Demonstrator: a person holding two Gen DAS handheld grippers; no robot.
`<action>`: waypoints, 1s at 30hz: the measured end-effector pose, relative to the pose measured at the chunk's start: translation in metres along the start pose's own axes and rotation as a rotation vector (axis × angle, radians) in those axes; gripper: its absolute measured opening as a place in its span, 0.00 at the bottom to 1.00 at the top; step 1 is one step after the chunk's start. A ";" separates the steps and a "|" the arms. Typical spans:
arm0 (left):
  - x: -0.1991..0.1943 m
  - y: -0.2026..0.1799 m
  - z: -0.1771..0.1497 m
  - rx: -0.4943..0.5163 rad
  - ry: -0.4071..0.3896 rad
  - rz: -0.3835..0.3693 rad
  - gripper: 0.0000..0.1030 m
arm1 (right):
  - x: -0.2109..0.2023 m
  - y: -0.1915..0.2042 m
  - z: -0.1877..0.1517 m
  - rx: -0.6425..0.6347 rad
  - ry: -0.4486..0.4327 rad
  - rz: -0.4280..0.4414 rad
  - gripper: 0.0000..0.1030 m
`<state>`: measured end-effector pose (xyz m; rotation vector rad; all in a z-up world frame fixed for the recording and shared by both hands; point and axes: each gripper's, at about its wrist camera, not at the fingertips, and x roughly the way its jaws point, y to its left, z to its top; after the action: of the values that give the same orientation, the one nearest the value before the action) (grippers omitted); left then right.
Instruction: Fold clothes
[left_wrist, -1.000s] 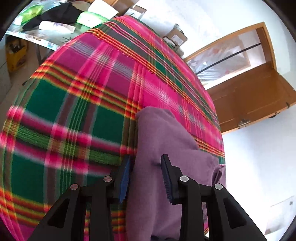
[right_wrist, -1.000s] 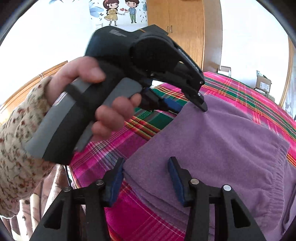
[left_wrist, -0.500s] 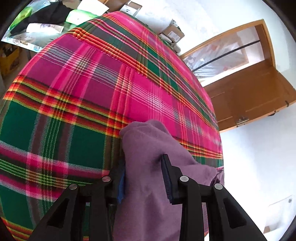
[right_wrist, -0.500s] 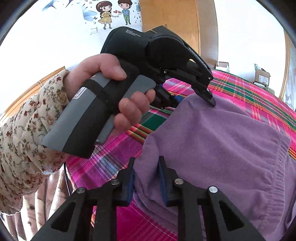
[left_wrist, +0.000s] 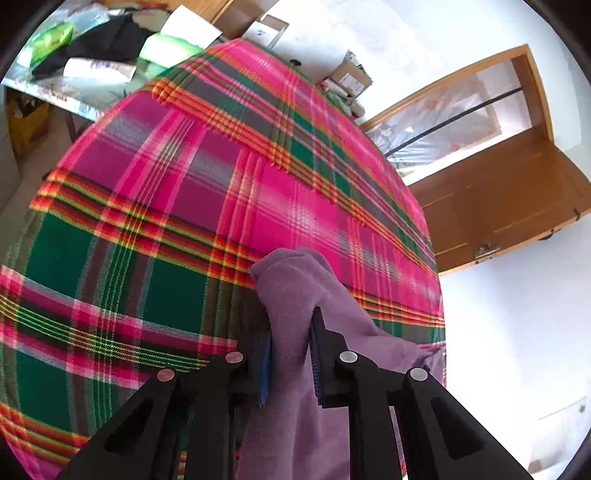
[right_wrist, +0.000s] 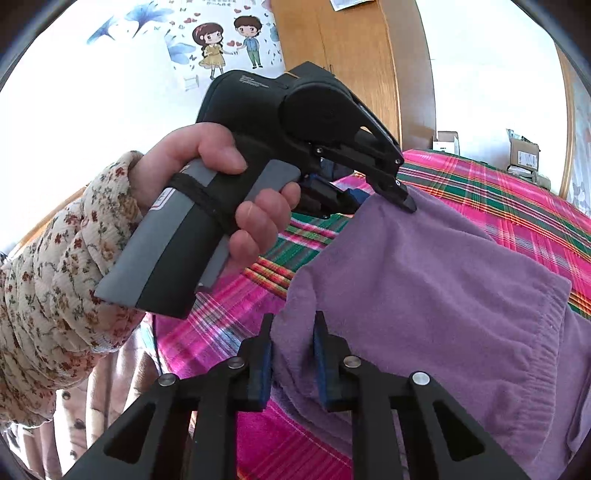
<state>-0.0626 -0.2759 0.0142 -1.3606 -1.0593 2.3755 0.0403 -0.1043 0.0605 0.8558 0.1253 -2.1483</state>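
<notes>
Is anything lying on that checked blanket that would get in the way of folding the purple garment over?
Nothing visible does. Both the left gripper and the right gripper already pinch the purple garment, and the plaid blanket beyond it shows only bare cloth. The clutter sits on a table off the bed.

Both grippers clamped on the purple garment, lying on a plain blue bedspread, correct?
Not quite: the bedspread is pink, green and orange plaid, as the left wrist view shows. The rest holds: left gripper and right gripper are both shut on the purple garment.
</notes>
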 end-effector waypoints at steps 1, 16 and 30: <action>-0.003 -0.003 0.000 0.006 -0.004 0.003 0.18 | -0.003 -0.001 0.001 0.013 -0.005 0.009 0.19; -0.018 -0.051 -0.004 0.060 -0.047 0.042 0.18 | -0.044 0.000 0.011 0.049 -0.130 0.044 0.18; -0.033 -0.122 -0.017 0.140 -0.103 0.038 0.17 | -0.135 -0.014 -0.014 0.094 -0.252 0.029 0.18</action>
<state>-0.0505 -0.1962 0.1126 -1.2327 -0.8797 2.5186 0.0983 -0.0026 0.1298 0.6280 -0.1156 -2.2285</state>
